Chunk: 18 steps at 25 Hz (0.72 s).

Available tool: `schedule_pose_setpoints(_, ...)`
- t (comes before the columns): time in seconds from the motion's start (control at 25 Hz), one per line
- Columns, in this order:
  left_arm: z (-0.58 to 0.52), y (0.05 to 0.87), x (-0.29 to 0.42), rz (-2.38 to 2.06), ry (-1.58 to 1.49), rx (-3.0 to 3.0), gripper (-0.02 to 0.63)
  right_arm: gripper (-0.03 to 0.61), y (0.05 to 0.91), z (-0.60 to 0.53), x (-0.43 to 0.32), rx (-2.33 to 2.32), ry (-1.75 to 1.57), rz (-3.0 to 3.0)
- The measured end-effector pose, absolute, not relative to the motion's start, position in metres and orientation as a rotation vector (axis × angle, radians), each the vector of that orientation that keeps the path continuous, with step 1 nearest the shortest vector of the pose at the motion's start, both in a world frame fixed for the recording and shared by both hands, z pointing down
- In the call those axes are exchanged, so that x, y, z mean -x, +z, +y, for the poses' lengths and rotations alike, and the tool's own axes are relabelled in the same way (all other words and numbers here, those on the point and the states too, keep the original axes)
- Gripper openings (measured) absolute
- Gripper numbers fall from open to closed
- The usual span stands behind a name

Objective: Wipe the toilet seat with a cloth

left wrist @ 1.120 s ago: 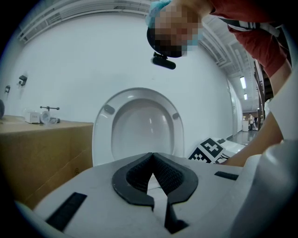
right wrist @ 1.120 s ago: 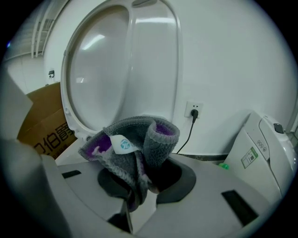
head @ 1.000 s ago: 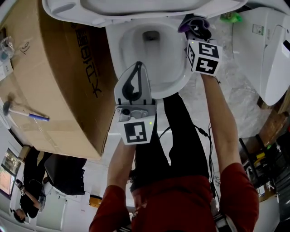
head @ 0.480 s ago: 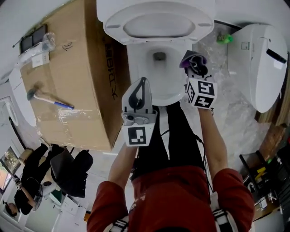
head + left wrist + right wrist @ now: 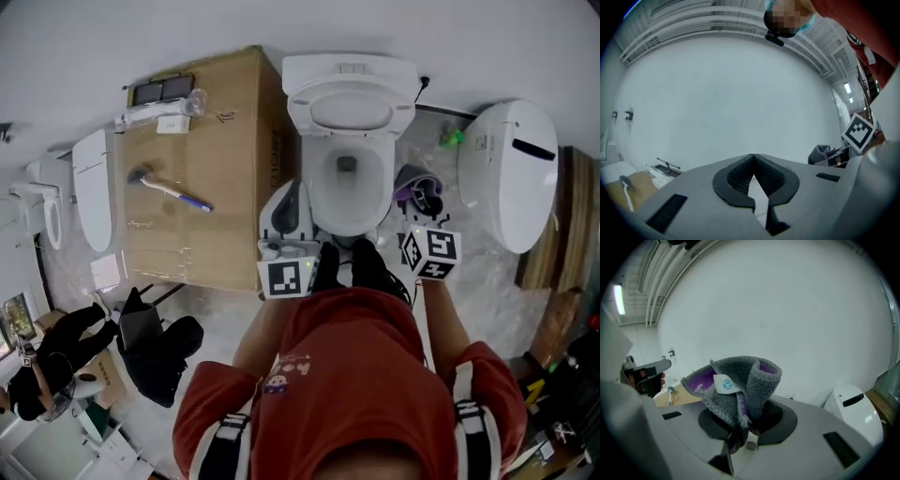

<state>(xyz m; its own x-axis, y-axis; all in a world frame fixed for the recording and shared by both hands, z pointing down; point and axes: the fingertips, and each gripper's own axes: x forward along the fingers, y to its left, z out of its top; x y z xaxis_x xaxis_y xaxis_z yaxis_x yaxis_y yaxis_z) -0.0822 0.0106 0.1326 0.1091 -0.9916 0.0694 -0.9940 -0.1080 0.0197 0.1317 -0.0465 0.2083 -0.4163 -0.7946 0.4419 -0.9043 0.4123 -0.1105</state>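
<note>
1 cloth (image 5: 736, 385) clamped, right gripper (image 5: 743, 426); left gripper (image 5: 753, 160) closed.

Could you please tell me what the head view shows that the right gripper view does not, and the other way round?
Only the head view shows the open toilet in front of the person and the person's red shirt. Only the right gripper view shows the white label on the cloth and the right gripper with its jaws closed on the cloth's folds. Both show the cloth, the box, the hammer on it and a second toilet off to the right.
</note>
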Motion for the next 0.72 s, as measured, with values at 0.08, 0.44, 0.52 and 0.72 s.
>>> schedule_pose_setpoints(0.08, 0.02, 0.102, 0.097, -2.097, 0.053, -2.29, 0.014, 0.078, 0.161, -0.037, -0.129, -1.497, 0.424, -2.407)
schedule_pose_setpoints(0.44, 0.034, 0.036, 0.124, -2.212, 0.038, -2.379, 0.014, 0.078, 0.058, -0.016, -0.123, -1.603, 0.156, -2.581)
schedule_pose_setpoints(0.52, 0.032, 0.033, 0.124, -2.211, 0.022, -2.389, 0.014, 0.078, 0.054, -0.016, -0.126, -1.631, 0.131, -2.575)
schedule_pose_setpoints(0.72, 0.025, 0.039, 0.122, -2.181, 0.065, -2.41, 0.014, 0.078, 0.055, -0.013, -0.131, -1.659, 0.151, -2.558)
